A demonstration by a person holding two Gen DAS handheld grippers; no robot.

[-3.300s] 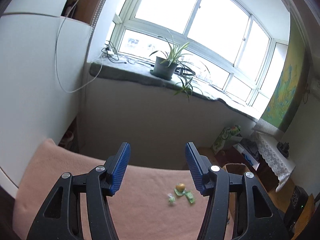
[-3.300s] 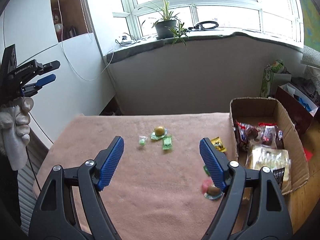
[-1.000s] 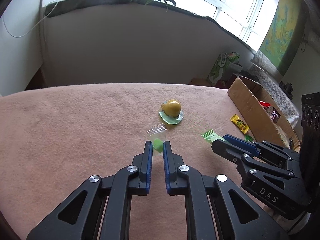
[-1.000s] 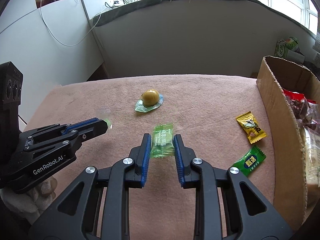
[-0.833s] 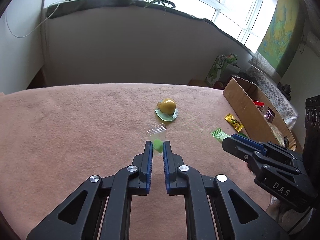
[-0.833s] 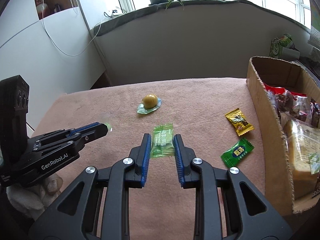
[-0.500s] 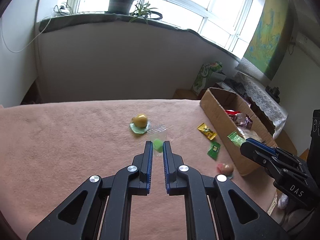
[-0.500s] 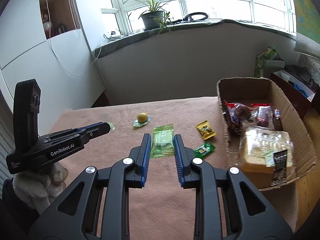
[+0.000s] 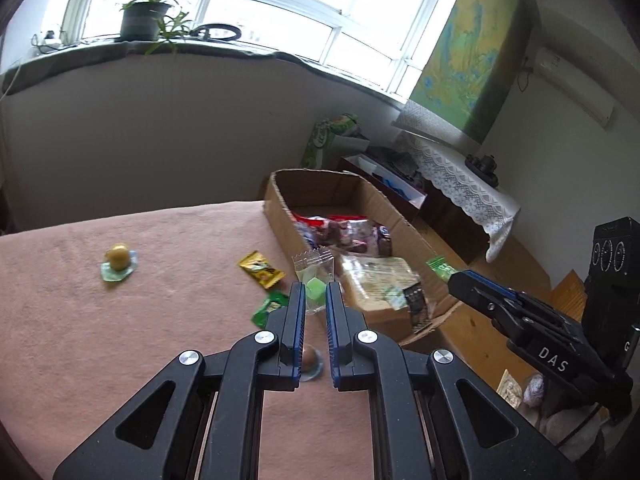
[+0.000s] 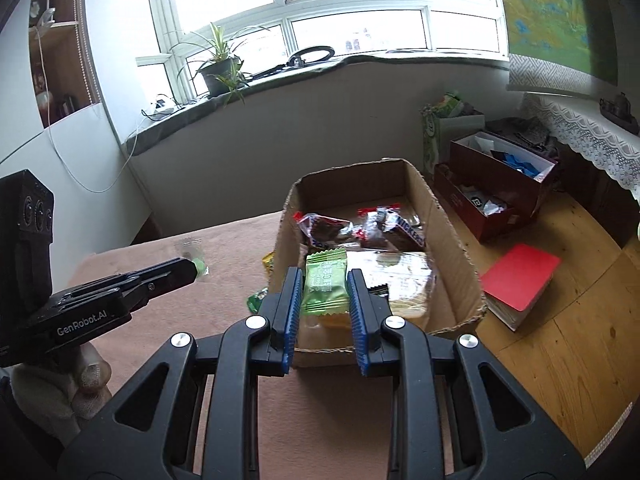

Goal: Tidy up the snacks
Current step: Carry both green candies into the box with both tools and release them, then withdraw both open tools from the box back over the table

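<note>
Fingers of the left gripper (image 9: 315,298) pinch a clear sachet (image 9: 314,276) with a green cube inside, held over the pink cloth (image 9: 120,344) near the box (image 10: 448,216). The right gripper (image 10: 323,294), marked "DAS", clamps a green wafer pack (image 10: 325,280) above the box's near end. On the cloth at 11 o'clock lie a green packet (image 9: 269,309), a yellow packet (image 9: 261,269) and, farther at 10 o'clock, a yellow sweet (image 9: 117,258). Deeper in the box lies a "SNICKERS" bar (image 10: 404,227).
</note>
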